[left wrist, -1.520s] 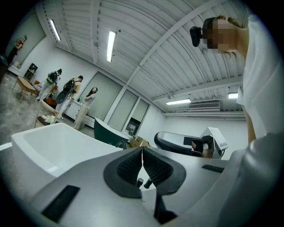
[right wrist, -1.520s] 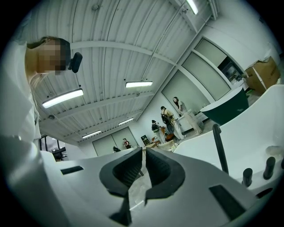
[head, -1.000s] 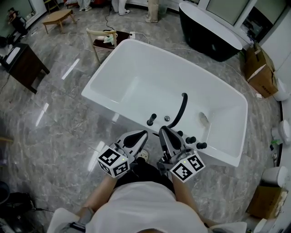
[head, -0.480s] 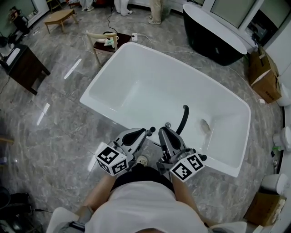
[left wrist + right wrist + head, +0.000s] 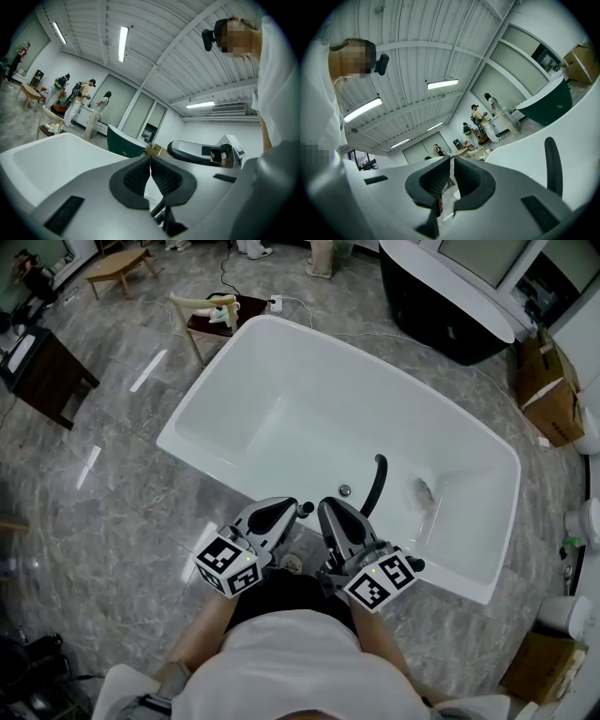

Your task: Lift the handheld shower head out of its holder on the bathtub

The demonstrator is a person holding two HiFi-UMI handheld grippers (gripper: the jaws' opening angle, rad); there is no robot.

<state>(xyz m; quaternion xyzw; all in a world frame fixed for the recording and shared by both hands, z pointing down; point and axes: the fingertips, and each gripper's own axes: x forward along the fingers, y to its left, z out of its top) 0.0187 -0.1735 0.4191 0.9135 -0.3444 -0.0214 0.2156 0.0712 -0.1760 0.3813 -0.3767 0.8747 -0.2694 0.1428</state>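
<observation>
The white bathtub (image 5: 234, 409) lies crosswise ahead of me. A black curved handheld shower head (image 5: 377, 482) rises from the near rim, with a chrome fitting (image 5: 345, 490) and black knobs (image 5: 305, 508) beside it. My left gripper (image 5: 294, 512) is shut and empty, its tip at the rim by the left knob. My right gripper (image 5: 329, 507) is also shut and empty, just short and left of the shower head. In the right gripper view the shower head (image 5: 553, 164) stands to the right of the closed right gripper (image 5: 451, 161). In the left gripper view the left gripper (image 5: 150, 160) points level over the tub (image 5: 42, 159).
A black tub (image 5: 450, 306) stands behind the white one. A wooden chair (image 5: 202, 315) sits at the tub's far left corner, a dark cabinet (image 5: 42, 367) further left, and cardboard boxes (image 5: 553, 390) on the right. People stand in the far background (image 5: 77, 101). Grey marble floor surrounds everything.
Both grippers have moved forward and slightly down toward the tub's near rim; their tips now reach the knobs. Both stay shut and empty.
</observation>
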